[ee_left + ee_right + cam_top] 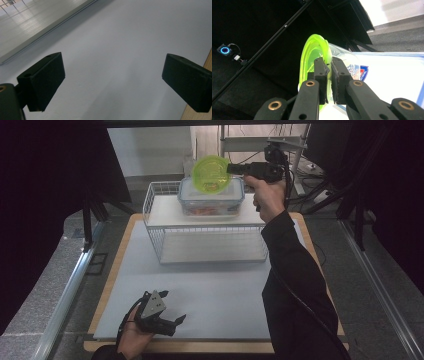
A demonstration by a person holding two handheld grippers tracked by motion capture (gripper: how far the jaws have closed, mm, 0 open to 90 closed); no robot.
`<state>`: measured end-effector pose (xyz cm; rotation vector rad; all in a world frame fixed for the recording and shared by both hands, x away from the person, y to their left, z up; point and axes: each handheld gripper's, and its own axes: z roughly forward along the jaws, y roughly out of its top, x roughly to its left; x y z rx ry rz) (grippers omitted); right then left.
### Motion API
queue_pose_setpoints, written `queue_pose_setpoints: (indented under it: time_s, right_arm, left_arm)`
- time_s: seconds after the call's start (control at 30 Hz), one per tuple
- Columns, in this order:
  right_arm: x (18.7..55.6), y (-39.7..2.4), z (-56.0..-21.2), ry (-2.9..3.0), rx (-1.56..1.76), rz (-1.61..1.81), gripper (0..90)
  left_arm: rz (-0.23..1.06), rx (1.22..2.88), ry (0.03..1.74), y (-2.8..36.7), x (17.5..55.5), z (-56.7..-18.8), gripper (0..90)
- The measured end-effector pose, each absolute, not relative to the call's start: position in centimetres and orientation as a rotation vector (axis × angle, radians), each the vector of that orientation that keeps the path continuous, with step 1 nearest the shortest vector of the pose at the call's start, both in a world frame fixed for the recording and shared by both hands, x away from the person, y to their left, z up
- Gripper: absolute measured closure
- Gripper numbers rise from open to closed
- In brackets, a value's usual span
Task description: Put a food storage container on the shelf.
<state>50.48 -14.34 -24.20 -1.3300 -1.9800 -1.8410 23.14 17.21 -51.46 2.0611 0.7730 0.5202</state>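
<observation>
The right hand-held gripper (231, 168) is clamped on the rim of the green plate (212, 175), above the box (211, 197). The thin edge grip could slip, dropping the plate. The left hand-held gripper (172, 320) rests with jaws apart on the desk (215, 295).

Camera set-up, as I see it.
High view looks forward and down on the bench (210, 290); each gripper view sits close behind its own tongs.

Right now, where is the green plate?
The green plate is in the air, pinched at its rim by the right gripper, just above the lidded box on the wire rack, far centre in the high view.
</observation>
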Motion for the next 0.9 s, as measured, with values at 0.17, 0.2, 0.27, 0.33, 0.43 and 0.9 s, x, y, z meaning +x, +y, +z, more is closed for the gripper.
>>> queue_pose_setpoints:
  time_s: [0.17, 0.2, 0.27, 0.33, 0.43, 0.9]
  right_arm:
    - [51.1, -13.6, -24.4, -1.982, -1.351, -1.818, 84.2]
    - [51.2, -13.4, -24.4, -1.995, -1.367, -1.803, 84.1]
    - [51.4, -13.2, -24.5, -1.987, -1.382, -1.801, 84.0]
    - [51.5, -13.1, -24.5, -1.993, -1.400, -1.806, 83.5]
    - [51.6, -12.9, -24.4, -2.017, -1.442, -1.804, 82.0]
    - [52.3, -12.9, -25.0, -2.012, -1.551, -1.832, 77.7]
  left_arm:
    - [0.520, 2.061, 0.770, 17.2, 23.1, -51.5, 4.4]
    - [0.520, 2.061, 0.769, 17.2, 23.1, -51.5, 4.4]
    - [0.518, 2.061, 0.768, 17.2, 23.1, -51.5, 4.4]
    - [0.519, 2.063, 0.766, 17.2, 23.1, -51.5, 4.4]
    - [0.518, 2.065, 0.762, 17.1, 23.1, -51.5, 4.3]
    - [0.511, 2.070, 0.758, 17.1, 23.1, -51.5, 4.4]
